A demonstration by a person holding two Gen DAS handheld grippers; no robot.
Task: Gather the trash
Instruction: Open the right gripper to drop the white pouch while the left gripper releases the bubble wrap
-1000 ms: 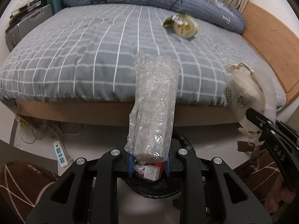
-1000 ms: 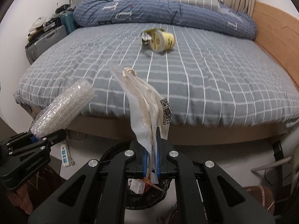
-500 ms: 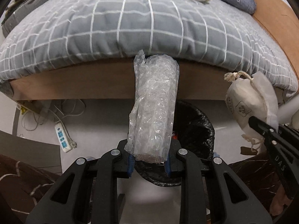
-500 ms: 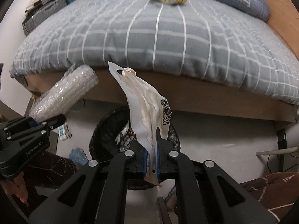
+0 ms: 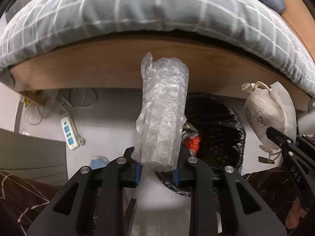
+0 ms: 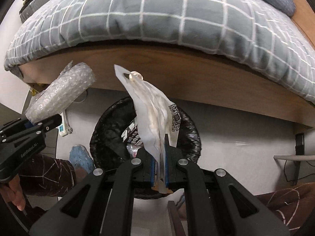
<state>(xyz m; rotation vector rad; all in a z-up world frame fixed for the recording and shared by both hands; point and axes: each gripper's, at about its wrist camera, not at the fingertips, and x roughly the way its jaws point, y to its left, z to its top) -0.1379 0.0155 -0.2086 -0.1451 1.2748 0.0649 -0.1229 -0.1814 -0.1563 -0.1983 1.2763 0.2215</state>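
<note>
Both grippers point steeply down over the black-lined trash bin point(image 6: 110, 135) by the bed frame point(image 5: 110, 66). Left gripper point(image 5: 157, 174) clamps a bubble wrap roll point(image 5: 162, 118) sticking up from its jaws, bin just beyond. Right gripper point(image 6: 159, 174), jaws narrow, pinches a white mask packet point(image 6: 155, 118) directly above the bin.

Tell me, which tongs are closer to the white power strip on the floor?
Left. The left tongs, gripping bubble wrap, hang beside the power strip; the right tongs, pinching a paper bag, are over the bin, farther off.
</note>
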